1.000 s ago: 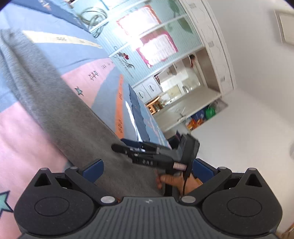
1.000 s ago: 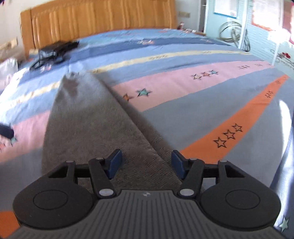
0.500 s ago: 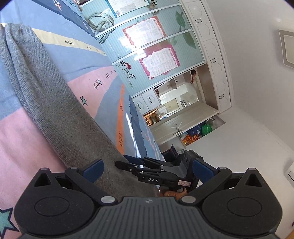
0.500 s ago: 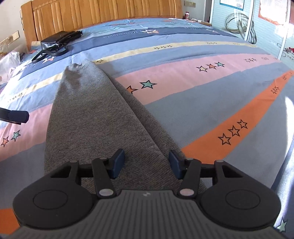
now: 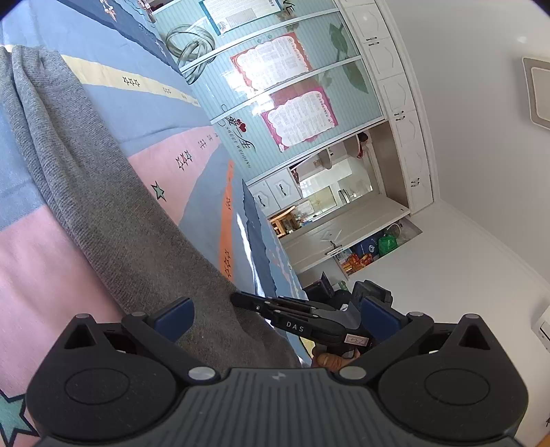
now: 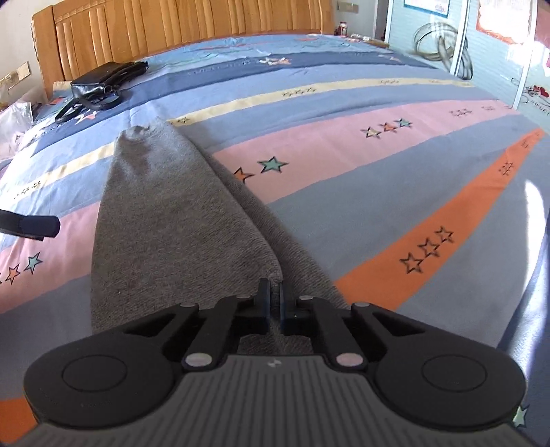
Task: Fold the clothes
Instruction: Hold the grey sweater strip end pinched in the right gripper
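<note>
- Right gripper (image 6: 273, 295): jaws pinched together on a raised corner of the grey garment (image 6: 178, 233); a fold of the knit sits between the blue pads. Gripper tilts down toward the bed.
- Left gripper (image 5: 275, 314): jaws spread wide, nothing between the pads. Its left blue pad hangs over the grey cloth, the right pad off past the bed's edge. Whether that pad touches the fabric cannot be told.
- In the left wrist view the right gripper shows side-on, black, lettered "DAS", its tip at the near edge of the garment; part of a hand (image 5: 330, 359) shows beneath it.
- In the right wrist view one dark finger tip of the left gripper enters from the left edge, over the pink stripe, beside the garment and apart from it.
- Garment position: long grey knit piece lying lengthwise on the bedspread (image 6: 378, 192), folded along its length, upper layer overlapping a lower one on the right. It narrows to a rounded, slightly puckered far end near the yellow stripe.
- Bedspread: bands of blue, pink, grey, yellow and orange with small star prints; lies flat around the garment.
- Farther up the bed: black bag (image 6: 103, 84) with straps, lying near the wooden headboard (image 6: 178, 31), well apart from the garment.
- Far side: pale blue wardrobe doors (image 5: 275, 89) with ring decals and pink-bordered posters beyond the bed.
</note>
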